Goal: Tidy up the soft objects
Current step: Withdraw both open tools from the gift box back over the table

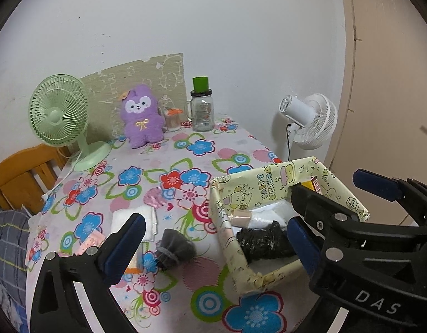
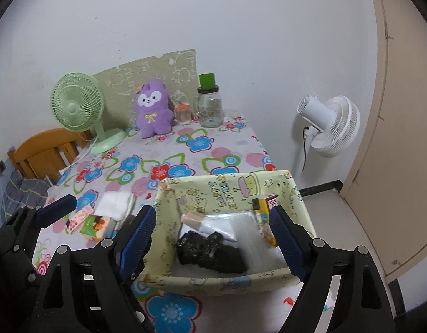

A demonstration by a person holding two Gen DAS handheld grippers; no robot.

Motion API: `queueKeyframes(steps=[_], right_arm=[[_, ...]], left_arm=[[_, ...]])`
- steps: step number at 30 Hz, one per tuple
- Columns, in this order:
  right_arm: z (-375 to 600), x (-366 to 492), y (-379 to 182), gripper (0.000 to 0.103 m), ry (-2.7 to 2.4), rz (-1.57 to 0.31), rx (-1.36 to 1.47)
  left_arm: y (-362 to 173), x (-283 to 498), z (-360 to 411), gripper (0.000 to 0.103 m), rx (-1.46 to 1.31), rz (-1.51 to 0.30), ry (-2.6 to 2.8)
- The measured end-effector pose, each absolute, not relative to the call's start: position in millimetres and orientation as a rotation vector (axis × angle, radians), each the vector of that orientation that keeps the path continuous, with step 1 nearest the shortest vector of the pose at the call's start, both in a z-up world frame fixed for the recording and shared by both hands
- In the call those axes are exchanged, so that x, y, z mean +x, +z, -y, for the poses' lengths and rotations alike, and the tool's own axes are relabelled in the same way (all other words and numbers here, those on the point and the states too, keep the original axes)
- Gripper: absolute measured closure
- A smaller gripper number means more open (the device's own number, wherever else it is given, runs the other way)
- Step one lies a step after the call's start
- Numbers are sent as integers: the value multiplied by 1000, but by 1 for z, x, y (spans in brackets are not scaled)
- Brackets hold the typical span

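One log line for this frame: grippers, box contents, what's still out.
left gripper: open, empty | right gripper: open, empty, over yellow box | in box: black bundle | on table: gray sock, white cloth

Plain white wall (image 2: pixel 241 27) behind the table, lightly scuffed, evenly lit. Table covered by a floral cloth (image 2: pixel 191 149) in blue, red, pink and green. 1 wooden chair back (image 2: pixel 41 149) at the table's left edge. 1 beige door (image 2: pixel 402 138) at right. Floor (image 2: pixel 338 211) pale, with a dark skirting strip (image 2: pixel 321 188) along the wall base.
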State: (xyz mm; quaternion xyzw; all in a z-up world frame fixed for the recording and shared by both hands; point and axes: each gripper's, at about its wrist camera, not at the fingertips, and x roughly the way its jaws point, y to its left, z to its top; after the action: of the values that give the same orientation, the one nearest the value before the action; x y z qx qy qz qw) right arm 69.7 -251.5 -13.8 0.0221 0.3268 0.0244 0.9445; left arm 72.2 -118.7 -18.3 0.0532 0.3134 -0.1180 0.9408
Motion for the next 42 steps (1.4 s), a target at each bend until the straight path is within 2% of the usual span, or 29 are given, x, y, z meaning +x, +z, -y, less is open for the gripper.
queueKeyframes(steps=[19, 28, 42], right_arm=[[203, 40, -2, 17, 87, -625, 25], [179, 38, -5, 11, 101, -619, 29], [133, 52, -22, 10, 164, -648, 27]], left_arm=[[-8, 39, 75, 0, 105, -590, -210], [-10, 37, 52, 0, 94, -588, -195], [-26, 45, 10, 0, 80, -614, -147]])
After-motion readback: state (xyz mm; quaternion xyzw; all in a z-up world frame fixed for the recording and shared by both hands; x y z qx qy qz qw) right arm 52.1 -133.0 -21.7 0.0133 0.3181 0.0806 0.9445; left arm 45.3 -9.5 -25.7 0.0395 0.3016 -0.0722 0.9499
